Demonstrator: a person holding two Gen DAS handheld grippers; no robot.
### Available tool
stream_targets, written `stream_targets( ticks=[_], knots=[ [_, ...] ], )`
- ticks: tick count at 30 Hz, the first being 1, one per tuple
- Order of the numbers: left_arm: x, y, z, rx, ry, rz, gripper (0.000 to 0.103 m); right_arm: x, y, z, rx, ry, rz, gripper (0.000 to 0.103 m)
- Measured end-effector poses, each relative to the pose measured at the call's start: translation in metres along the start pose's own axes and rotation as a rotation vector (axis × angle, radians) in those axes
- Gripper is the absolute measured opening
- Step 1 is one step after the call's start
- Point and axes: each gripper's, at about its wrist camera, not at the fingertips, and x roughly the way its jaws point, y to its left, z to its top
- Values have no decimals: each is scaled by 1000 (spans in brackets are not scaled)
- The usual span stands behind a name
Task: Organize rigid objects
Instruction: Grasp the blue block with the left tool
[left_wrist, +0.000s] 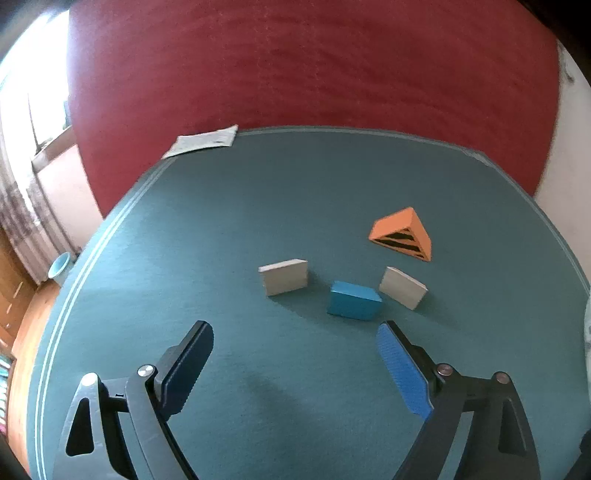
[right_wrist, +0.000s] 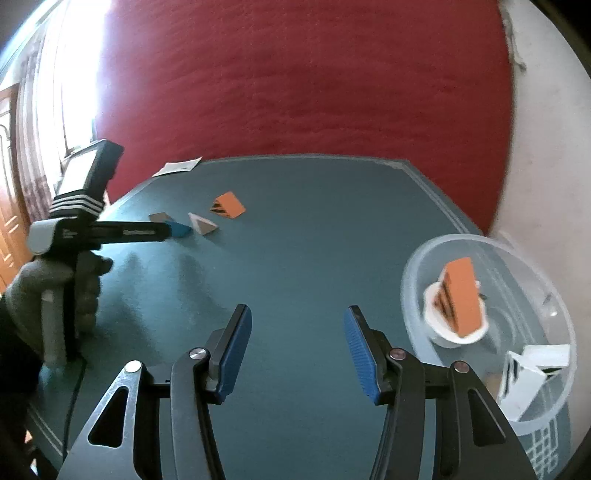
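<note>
On the teal table (left_wrist: 221, 229) lie a blue block (left_wrist: 354, 305), two grey-white blocks (left_wrist: 283, 277) (left_wrist: 402, 288) and an orange wedge with black stripes (left_wrist: 402, 236). My left gripper (left_wrist: 295, 365) is open and empty, just short of the blue block. In the right wrist view the same blocks lie far left: the blue one (right_wrist: 181, 229), a white one (right_wrist: 202, 223), the orange wedge (right_wrist: 229, 205). My right gripper (right_wrist: 297, 350) is open and empty, left of a clear plastic bowl (right_wrist: 543, 280) that holds an orange wedge (right_wrist: 461, 295) and a white block (right_wrist: 532, 376).
A red wall rises behind the table. A sheet of paper (left_wrist: 203, 142) lies at the table's far left corner. The left hand-held gripper and gloved hand (right_wrist: 66, 258) show at the left of the right wrist view. The table edge curves close on the left.
</note>
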Motion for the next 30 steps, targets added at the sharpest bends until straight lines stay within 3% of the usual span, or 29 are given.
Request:
stream_targets(
  ticks=[5, 12, 19, 22, 24, 26, 30],
  knots=[
    [9, -5, 4, 40, 11, -26, 93, 18, 4, 4, 28, 53, 59, 54],
    [25, -4, 13, 48, 48, -41, 71, 36, 11, 7, 50, 106, 95, 54],
    [28, -2, 15, 47, 41, -91, 66, 46, 26, 9, 35, 129, 107, 54],
    [30, 1, 18, 50, 35, -119, 53, 51, 36, 11, 26, 141, 123, 54],
    [30, 1, 17, 62, 29, -148, 37, 55, 42, 13, 23, 147, 130, 54],
    [27, 1, 16, 71, 18, -165, 32, 58, 47, 14, 19, 151, 133, 54],
    [20, 8, 14, 51, -4, -184, 32, 64, 51, 19, 28, 164, 137, 54]
  ],
)
